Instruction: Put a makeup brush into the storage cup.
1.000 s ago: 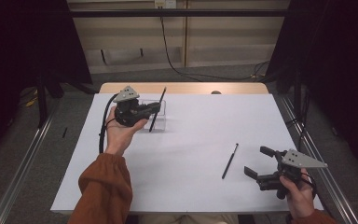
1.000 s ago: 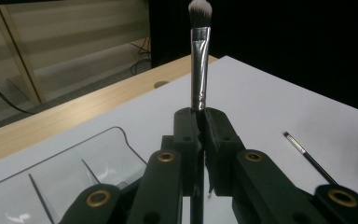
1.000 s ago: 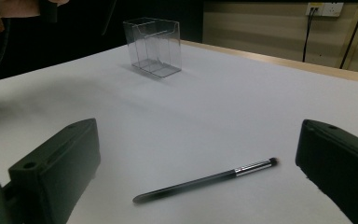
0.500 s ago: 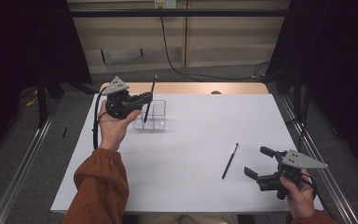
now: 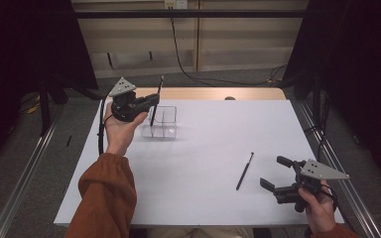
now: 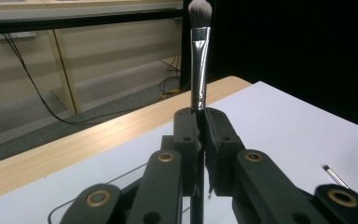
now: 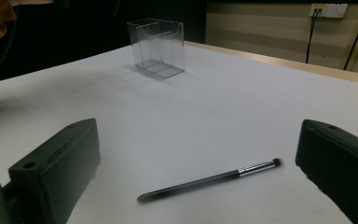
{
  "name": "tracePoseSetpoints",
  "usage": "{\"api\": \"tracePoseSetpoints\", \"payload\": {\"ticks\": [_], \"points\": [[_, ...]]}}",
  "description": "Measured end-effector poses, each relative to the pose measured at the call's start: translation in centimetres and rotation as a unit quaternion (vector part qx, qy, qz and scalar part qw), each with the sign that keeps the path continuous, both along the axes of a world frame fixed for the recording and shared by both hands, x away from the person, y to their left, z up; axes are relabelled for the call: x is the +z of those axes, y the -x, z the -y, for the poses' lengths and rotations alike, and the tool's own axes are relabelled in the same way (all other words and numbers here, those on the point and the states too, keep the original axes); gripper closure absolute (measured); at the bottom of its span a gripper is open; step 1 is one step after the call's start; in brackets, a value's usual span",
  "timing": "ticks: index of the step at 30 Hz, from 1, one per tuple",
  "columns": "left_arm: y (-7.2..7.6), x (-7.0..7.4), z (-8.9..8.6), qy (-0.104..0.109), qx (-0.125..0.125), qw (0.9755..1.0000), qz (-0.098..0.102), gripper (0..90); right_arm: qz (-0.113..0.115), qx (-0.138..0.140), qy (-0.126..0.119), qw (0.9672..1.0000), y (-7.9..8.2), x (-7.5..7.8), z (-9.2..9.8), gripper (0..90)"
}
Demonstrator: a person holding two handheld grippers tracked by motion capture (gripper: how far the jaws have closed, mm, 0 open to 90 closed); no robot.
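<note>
Since the earlier frames, the left gripper (image 5: 151, 101) had lifted off the white worktop (image 5: 203, 163) and carried its makeup brush (image 5: 156, 100) over the near-left part of the clear acrylic organizer (image 5: 160, 122). Its jaws were clamped together on the brush handle, which stood nearly upright with the pale bristle head (image 6: 200, 11) at the top and the lower end dipping down into the organizer. The person's left hand (image 5: 120, 130), in a rust-orange sleeve (image 5: 106, 191), gripped it from below. Further right, a second, slimmer brush (image 5: 244, 171) lay flat on the worktop, well apart from the organizer. Just beside it, at the near right corner, the right gripper (image 5: 277, 174) had stayed where it was, its jaws wide apart and holding nothing, with that brush (image 7: 209, 179) lying ahead between them.
</note>
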State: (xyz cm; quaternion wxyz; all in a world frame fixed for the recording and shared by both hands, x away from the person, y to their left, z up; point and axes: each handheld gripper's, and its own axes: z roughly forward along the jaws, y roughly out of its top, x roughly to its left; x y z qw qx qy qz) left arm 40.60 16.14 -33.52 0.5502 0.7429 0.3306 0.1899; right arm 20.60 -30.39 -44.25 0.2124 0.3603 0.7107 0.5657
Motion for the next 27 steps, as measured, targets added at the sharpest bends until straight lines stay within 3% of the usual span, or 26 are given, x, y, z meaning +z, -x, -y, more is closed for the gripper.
{"api": "tracePoseSetpoints", "payload": {"ticks": [3,5,9,11,20,27], "points": [[-0.1,0.4,-0.1,0.019,0.000,0.9998,0.005,84.2,0.000,0.001,0.001,1.0000,0.0,0.0,0.0,0.0],[-0.1,0.6,0.1,0.009,0.001,0.9999,0.014,84.2,0.000,0.001,-0.001,1.0000,0.0,0.0,0.0,0.0],[-0.6,0.6,0.1,0.010,0.003,0.9998,0.015,84.1,0.000,0.001,0.001,1.0000,0.0,0.0,0.0,0.0],[-0.9,0.6,0.0,-0.001,0.006,0.9999,0.014,84.2,0.000,0.001,0.000,1.0000,0.0,0.0,0.0,0.0],[-2.2,1.0,-0.7,0.012,0.023,0.9993,0.028,84.2,-0.002,-0.001,-0.001,1.0000,0.0,-0.1,0.0,0.0],[-3.0,1.0,-0.9,0.005,0.031,0.9992,0.024,84.1,-0.002,-0.001,0.000,1.0000,0.0,0.0,0.0,0.0]]}}
